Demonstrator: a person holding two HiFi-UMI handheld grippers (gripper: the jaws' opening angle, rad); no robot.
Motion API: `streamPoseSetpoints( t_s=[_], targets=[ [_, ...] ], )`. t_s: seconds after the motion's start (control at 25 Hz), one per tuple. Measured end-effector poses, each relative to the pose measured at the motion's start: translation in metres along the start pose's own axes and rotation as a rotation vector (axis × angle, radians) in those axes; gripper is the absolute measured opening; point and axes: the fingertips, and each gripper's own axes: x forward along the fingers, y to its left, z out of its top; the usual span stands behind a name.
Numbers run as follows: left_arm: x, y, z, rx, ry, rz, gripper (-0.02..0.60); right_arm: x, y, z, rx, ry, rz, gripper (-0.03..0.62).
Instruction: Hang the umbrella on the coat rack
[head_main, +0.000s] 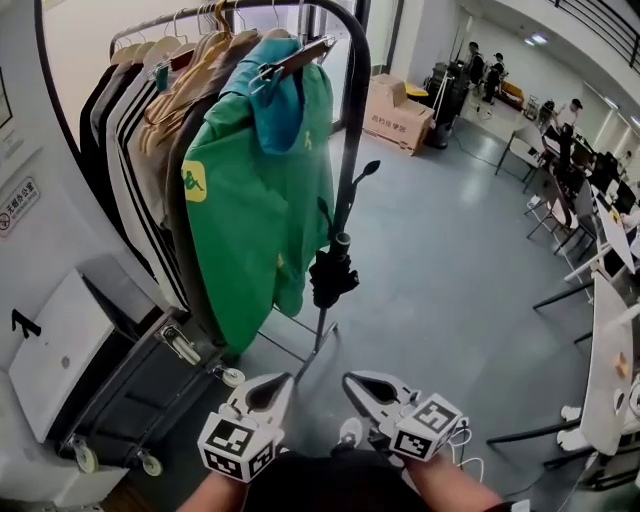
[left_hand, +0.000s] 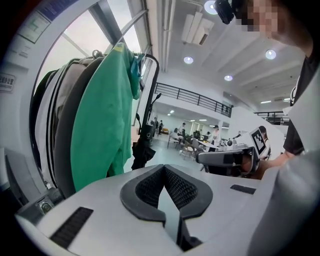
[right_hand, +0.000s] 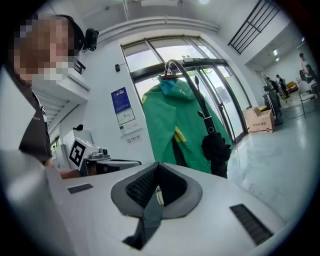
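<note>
A black folded umbrella (head_main: 331, 275) hangs upright against the end post of the black coat rack (head_main: 352, 100), its curved handle up by the post. It also shows as the umbrella (left_hand: 143, 150) in the left gripper view and as the umbrella (right_hand: 216, 147) in the right gripper view. Both grippers are low, near my body, well short of it. My left gripper (head_main: 285, 381) (left_hand: 163, 167) has its jaws together with nothing in them. My right gripper (head_main: 350, 381) (right_hand: 158, 165) is shut and empty too. A green jacket (head_main: 260, 190) hangs beside the umbrella.
Several coats on wooden hangers fill the rail to the left. A white cabinet (head_main: 55, 350) and a dark wheeled case (head_main: 140, 400) stand under them. Cardboard boxes (head_main: 395, 110) sit beyond the rack. Tables and chairs (head_main: 600, 300) line the right, with people far back.
</note>
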Motion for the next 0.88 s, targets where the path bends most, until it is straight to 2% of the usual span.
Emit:
streamPoseSetpoints(
  t_s=[0.24, 0.52, 0.68, 0.88],
  targets=[
    [-0.017, 0.003, -0.011, -0.002, 0.010, -0.041, 0.015, -0.006, 0.019, -0.005, -0.010, -0.007, -0.061, 0.009],
    [-0.023, 0.009, -0.020, -0.037, -0.012, -0.046, 0.015, -0.016, 0.031, -0.013, -0.047, 0.031, -0.098, 0.009],
    [-0.027, 0.004, -0.022, -0.014, -0.002, -0.076, 0.015, -0.016, 0.029, -0.016, -0.034, 0.018, -0.127, 0.009],
    [-0.034, 0.008, -0.023, 0.003, 0.007, -0.079, 0.015, -0.012, 0.030, -0.019, -0.033, 0.009, -0.139, 0.009]
  ],
)
